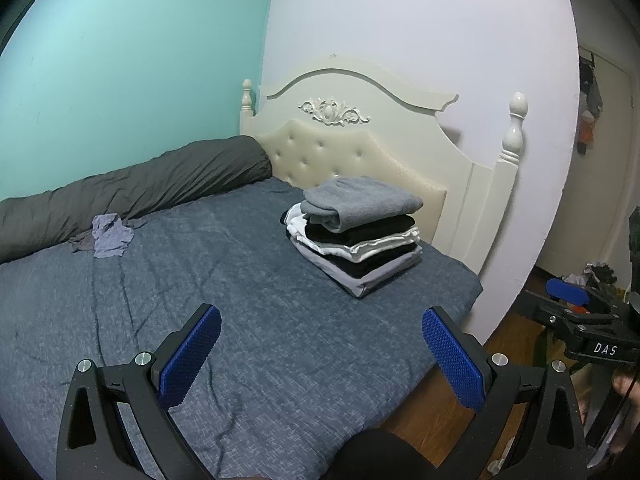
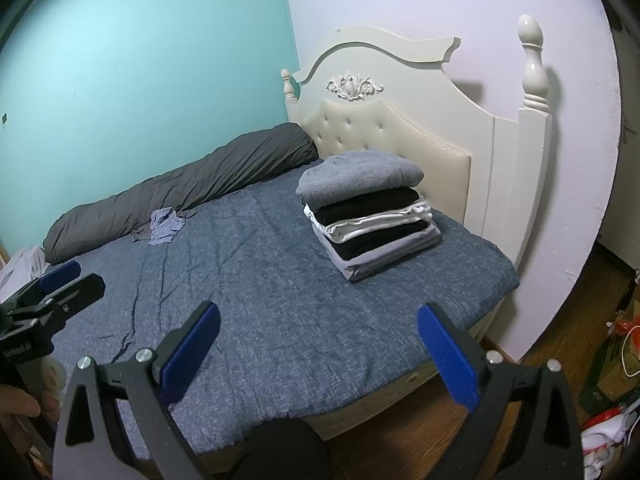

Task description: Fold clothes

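Plainly, both left gripper (image 1: 320,360) and right gripper (image 2: 318,356) fingers spread wide, empty, above the bed (image 1: 260,280).

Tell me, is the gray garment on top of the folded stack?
Yes, the gray garment lies on top of the folded stack.

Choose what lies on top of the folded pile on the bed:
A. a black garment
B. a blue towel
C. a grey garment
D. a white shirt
C: the grey garment is the top layer of the folded pile, with black and white layers under it.
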Demonstrator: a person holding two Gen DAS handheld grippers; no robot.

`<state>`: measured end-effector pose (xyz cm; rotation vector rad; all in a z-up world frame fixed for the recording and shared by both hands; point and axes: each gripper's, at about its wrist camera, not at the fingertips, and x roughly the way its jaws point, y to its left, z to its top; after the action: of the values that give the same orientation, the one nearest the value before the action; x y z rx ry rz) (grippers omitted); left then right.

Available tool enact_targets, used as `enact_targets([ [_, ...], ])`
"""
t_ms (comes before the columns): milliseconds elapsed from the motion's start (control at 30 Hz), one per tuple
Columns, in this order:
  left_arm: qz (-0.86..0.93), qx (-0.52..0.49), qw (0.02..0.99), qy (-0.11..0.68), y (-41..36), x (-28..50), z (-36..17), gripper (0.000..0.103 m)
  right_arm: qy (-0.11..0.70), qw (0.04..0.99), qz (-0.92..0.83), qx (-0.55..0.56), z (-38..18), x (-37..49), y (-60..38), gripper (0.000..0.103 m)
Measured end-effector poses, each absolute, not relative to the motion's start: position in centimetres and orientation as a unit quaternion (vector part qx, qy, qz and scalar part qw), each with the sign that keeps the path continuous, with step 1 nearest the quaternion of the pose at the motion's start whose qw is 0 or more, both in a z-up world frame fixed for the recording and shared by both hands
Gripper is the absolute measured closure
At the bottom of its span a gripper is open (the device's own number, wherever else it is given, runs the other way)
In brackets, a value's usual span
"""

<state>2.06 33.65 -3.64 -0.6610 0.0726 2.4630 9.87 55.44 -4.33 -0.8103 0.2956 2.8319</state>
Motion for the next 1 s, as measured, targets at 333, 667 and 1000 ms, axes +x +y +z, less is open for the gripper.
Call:
enact_targets([
  [333, 0.925, -0.244, 0.29, 0.032, 33.72, 2.2, -3.6, 0.0, 0.101, 0.093, 0.953, -0.272, -4.37, 9.8, 55.6, 0.0],
  [667, 0.923, -0.247, 0.295, 0.034, 33.86, 2.2, -3.59, 0.0, 0.102, 0.098, 0.953, -0.269, -4.3, 9.88, 55.67, 0.0],
  [1000, 0.923, -0.247, 0.293, 0.033, 33.82, 2.04, -3.68, 0.0, 0.102, 0.095, 0.952, -0.274, -4.39, 9.75, 55.59, 0.0],
])
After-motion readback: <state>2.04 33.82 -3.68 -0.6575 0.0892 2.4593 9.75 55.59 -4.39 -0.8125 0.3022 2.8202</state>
